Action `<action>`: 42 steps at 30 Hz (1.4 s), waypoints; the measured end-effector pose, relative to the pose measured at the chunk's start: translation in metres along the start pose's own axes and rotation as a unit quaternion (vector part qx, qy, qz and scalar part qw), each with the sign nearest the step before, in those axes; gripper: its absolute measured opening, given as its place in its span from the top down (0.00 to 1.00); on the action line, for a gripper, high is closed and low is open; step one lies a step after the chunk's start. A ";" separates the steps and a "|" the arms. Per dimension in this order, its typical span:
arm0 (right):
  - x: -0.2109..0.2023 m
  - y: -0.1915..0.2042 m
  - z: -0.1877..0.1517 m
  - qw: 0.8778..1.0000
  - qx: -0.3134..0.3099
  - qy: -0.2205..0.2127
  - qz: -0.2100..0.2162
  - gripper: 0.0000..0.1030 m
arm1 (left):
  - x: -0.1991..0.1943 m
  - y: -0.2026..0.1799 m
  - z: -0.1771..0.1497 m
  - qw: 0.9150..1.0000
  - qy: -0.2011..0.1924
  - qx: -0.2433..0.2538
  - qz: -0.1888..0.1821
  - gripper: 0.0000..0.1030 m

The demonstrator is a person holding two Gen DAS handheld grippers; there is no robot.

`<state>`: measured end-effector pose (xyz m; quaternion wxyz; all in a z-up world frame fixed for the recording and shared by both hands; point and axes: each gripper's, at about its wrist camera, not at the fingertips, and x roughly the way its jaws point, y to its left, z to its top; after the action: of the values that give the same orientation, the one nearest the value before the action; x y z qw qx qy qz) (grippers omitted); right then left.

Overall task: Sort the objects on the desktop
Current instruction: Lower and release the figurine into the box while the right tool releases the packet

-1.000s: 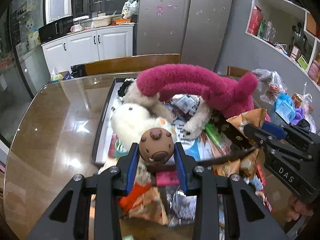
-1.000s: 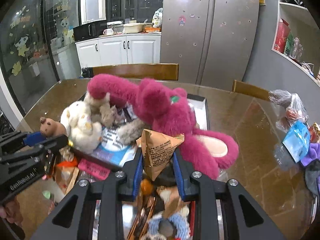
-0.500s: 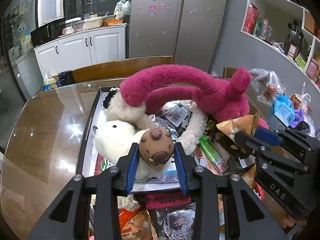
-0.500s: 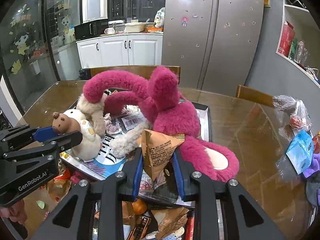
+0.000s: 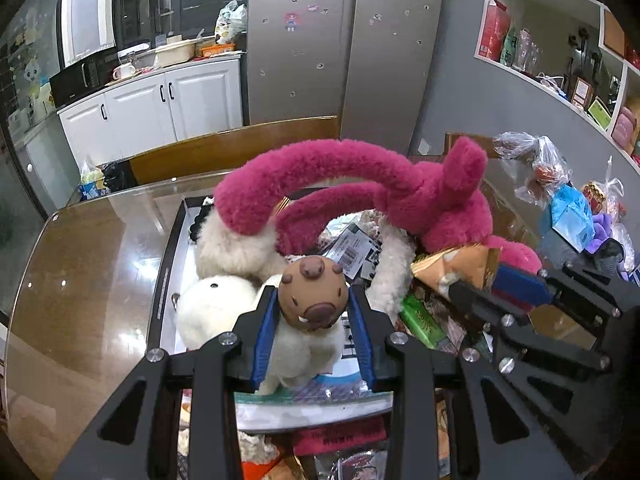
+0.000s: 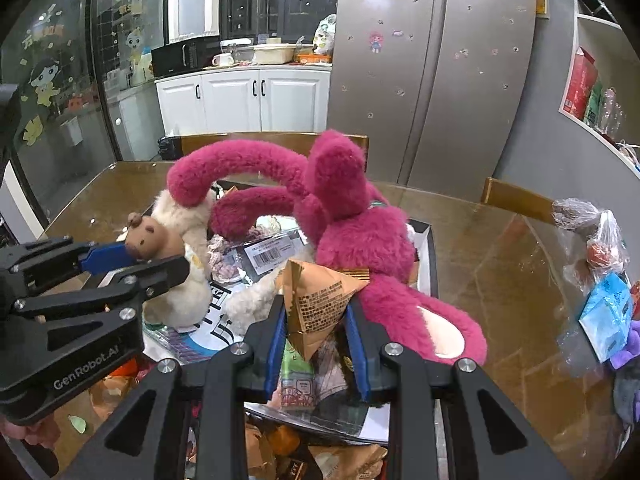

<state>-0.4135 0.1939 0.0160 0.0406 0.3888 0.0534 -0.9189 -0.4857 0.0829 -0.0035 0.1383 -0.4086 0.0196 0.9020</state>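
Note:
My left gripper (image 5: pixel 314 308) is shut on a small brown animal figure (image 5: pixel 313 294), held above the tray (image 5: pixel 166 280); the same figure (image 6: pixel 146 238) shows at the left of the right wrist view. The right gripper (image 6: pixel 316 320) is shut on a brown triangular snack packet (image 6: pixel 320 300), seen in the left wrist view as the packet (image 5: pixel 456 264) at the right. A big pink plush (image 6: pixel 352 232) and a white plush (image 5: pixel 216 304) lie in the tray over papers and packets.
Loose snack packets (image 6: pixel 296 380) litter the glass-topped wooden table (image 5: pixel 80 280) near me. Plastic bags and a blue packet (image 6: pixel 606 316) sit at the right. Wooden chair backs (image 5: pixel 232 148) stand at the table's far side, with cabinets and a fridge beyond.
Both grippers have moved forward over the tray, each still holding its item. The left one travelled further; the white plush now lies under it and the litter has dropped out below.

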 end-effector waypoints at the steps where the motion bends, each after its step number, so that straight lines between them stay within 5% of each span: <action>1: 0.001 0.001 -0.001 1.000 -0.001 0.001 0.001 0.72 | -0.001 0.000 0.000 1.000 -0.002 -0.001 -0.001 0.65; 6: -0.003 0.004 0.000 1.000 0.002 -0.006 0.000 0.72 | -0.005 0.000 -0.001 1.000 -0.007 0.002 0.006 0.64; 10: -0.005 0.001 0.001 1.000 0.011 -0.007 0.009 0.70 | -0.011 0.000 -0.002 0.999 -0.019 0.000 0.034 0.27; 13: -0.008 0.001 0.002 1.000 0.010 -0.019 -0.005 0.68 | -0.016 0.001 -0.003 0.998 -0.030 0.009 0.054 0.20; 15: -0.010 0.001 0.004 1.000 0.010 -0.014 -0.002 0.66 | -0.017 0.004 -0.002 0.998 -0.028 0.008 0.060 0.19; 17: -0.012 0.000 0.004 1.000 0.019 -0.016 0.005 0.54 | -0.019 0.010 -0.002 0.997 -0.030 0.003 0.070 0.17; 19: -0.016 -0.001 0.005 0.999 0.026 -0.024 0.005 0.30 | -0.022 0.016 -0.001 0.997 -0.032 -0.003 0.065 0.17; 21: -0.020 0.000 0.006 0.999 0.023 -0.033 0.001 0.24 | -0.024 0.018 -0.001 0.998 -0.035 -0.007 0.061 0.17; 42: -0.054 0.009 0.008 0.998 0.031 -0.055 0.024 0.24 | -0.074 0.025 -0.012 0.997 -0.052 -0.019 0.057 0.17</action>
<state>-0.3805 0.1853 0.0596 0.0537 0.3395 0.0129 -0.9390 -0.4370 0.0398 0.0411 0.0793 -0.3623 0.0182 0.9285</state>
